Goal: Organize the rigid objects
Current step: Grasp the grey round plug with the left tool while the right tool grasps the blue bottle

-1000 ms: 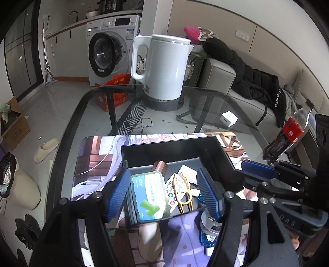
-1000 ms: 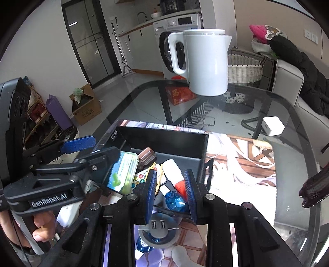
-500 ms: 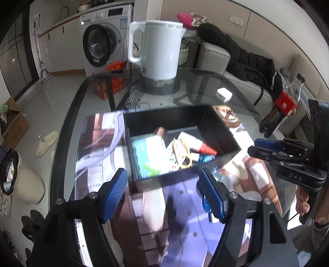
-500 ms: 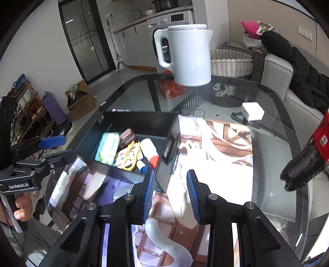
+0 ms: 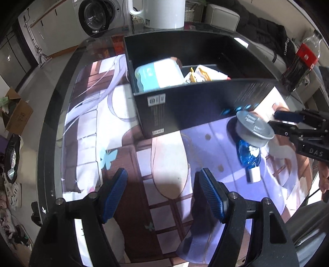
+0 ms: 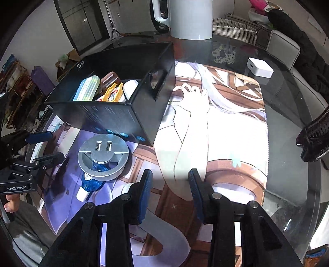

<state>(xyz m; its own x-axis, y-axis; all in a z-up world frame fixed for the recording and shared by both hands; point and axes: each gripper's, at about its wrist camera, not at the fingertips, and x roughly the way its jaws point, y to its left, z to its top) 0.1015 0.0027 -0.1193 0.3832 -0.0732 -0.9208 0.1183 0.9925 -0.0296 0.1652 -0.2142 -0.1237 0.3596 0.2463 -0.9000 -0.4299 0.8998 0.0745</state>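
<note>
A black box [image 5: 197, 106] [image 6: 123, 115] stands on the printed mat [image 5: 168, 168] [image 6: 216, 127]. It holds a teal case [image 5: 158, 74] [image 6: 87, 87], a yellow item [image 6: 112, 93] and other small things. A grey round socket disc [image 5: 254, 128] [image 6: 103, 155] and a small blue bottle [image 5: 248, 156] [image 6: 90, 183] lie on the mat in front of the box. My left gripper [image 5: 162, 193] is open and empty over the mat, short of the box. My right gripper [image 6: 170, 191] is open and empty over the mat, right of the disc.
A white kettle [image 5: 160, 12] [image 6: 189, 18] stands behind the box. A cola bottle [image 5: 298, 63] stands at the table's right side. A white adapter [image 6: 260, 68] sits on the glass table [image 6: 287, 115]. A washing machine [image 5: 96, 16] is beyond.
Both grippers have pulled back from the box and lowered toward the mat. The right gripper's jaws have spread wider. The disc and bottle now lie in plain view in front of the box.
</note>
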